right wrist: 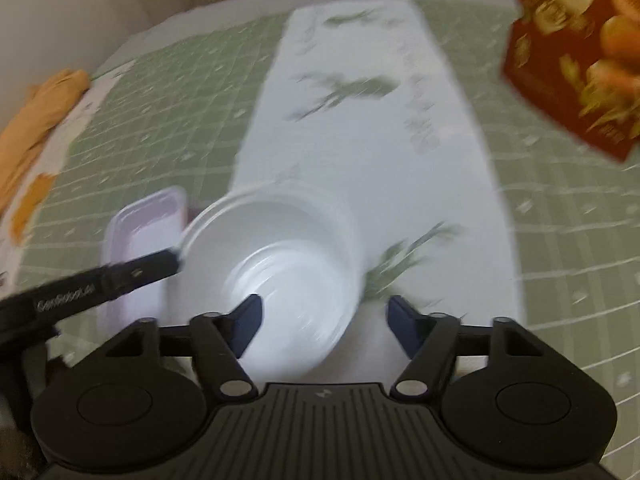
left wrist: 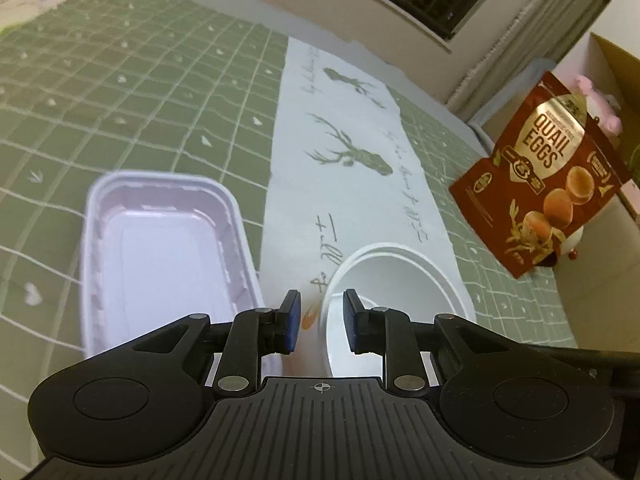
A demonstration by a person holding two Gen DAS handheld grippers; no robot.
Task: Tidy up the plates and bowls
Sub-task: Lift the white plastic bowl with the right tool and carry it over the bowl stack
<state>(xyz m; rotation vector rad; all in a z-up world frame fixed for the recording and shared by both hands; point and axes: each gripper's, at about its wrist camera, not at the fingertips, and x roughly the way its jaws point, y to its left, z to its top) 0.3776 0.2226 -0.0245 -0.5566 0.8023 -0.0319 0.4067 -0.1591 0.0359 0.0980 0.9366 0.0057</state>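
Observation:
A round white plastic bowl sits on a white deer-print runner. My left gripper has its jaws astride the bowl's near left rim, one finger outside and one inside, narrowly apart; I cannot tell if they pinch it. In the right wrist view the bowl appears tilted and blurred, with the left gripper's finger at its left rim. My right gripper is open and empty, just behind the bowl. A pale rectangular plastic tray lies left of the bowl and also shows in the right wrist view.
A green checked cloth covers the surface. A red quail-eggs pouch stands at the right edge, also in the right wrist view. An orange cloth lies at the far left. A cardboard box stands beyond.

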